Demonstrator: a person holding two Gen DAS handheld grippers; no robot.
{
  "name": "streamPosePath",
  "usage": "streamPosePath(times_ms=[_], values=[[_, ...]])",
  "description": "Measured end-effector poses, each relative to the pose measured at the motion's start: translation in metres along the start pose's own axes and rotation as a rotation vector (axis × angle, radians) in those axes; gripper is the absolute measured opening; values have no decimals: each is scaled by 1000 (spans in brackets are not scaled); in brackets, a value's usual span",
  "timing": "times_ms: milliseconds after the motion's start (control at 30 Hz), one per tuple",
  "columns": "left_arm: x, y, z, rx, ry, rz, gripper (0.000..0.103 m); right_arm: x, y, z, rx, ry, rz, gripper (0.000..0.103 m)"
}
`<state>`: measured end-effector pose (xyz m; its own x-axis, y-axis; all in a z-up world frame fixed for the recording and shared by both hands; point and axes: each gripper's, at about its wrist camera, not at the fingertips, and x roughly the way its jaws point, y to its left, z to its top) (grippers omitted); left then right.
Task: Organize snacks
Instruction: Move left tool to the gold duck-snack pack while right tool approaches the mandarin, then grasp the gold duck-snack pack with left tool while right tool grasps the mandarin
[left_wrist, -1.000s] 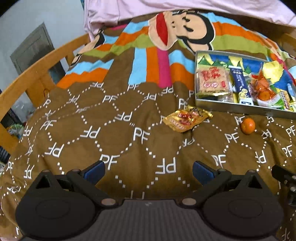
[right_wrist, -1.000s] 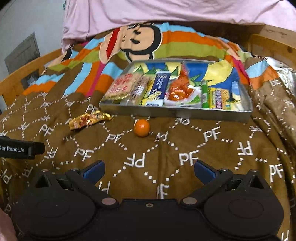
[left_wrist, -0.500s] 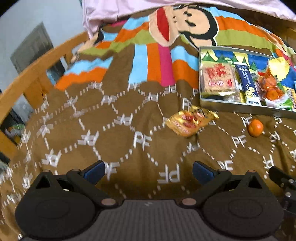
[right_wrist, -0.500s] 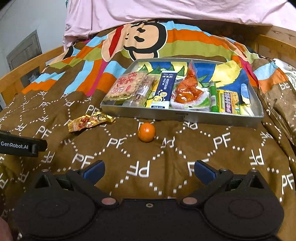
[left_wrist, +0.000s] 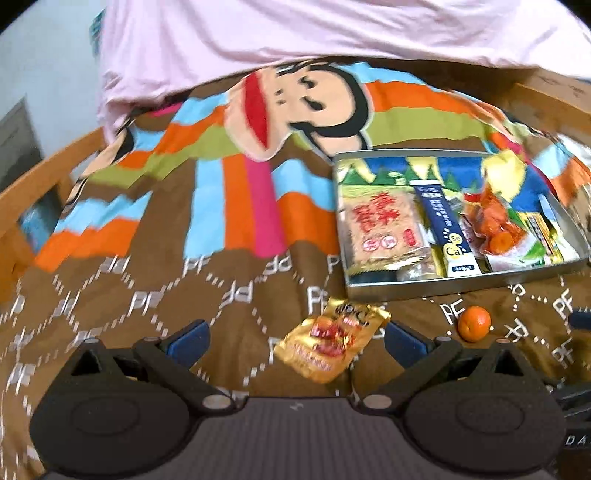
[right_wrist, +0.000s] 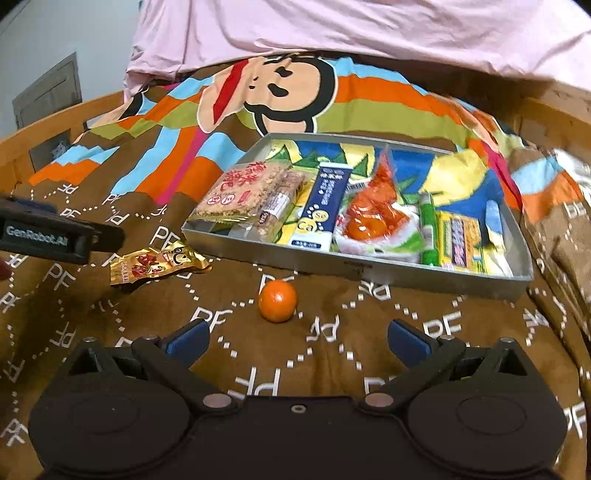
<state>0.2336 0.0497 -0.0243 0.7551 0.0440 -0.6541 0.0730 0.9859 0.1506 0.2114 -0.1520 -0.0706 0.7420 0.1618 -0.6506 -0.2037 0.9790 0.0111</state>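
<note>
Snacks (right_wrist: 325, 206) inside metal tray (right_wrist: 388, 266)

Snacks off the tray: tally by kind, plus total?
Gold packet: 1
Loose orange: 1
Total: 2, both on the blanket in front of the tray.

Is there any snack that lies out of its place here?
Yes, two. A gold snack packet and a small orange lie loose on the blanket, in front of the metal tray, while the other snacks sit inside it.
</note>
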Motion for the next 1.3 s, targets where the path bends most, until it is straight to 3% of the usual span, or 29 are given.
streamPosePath(times_ms=[200, 467, 833, 1300], values=[[20, -7, -3, 115, -33, -56, 103, 14, 4, 2, -29, 6, -6, 102], [28, -1, 4, 130, -79, -46, 103, 37, 3, 5, -52, -1, -52, 102], [52, 11, -2, 84, 18, -56, 103, 66, 3, 3, -42, 20, -25, 102], [71, 9, -14, 133, 105, -74, 102, 74, 0, 0, -19, 27, 9, 102]])
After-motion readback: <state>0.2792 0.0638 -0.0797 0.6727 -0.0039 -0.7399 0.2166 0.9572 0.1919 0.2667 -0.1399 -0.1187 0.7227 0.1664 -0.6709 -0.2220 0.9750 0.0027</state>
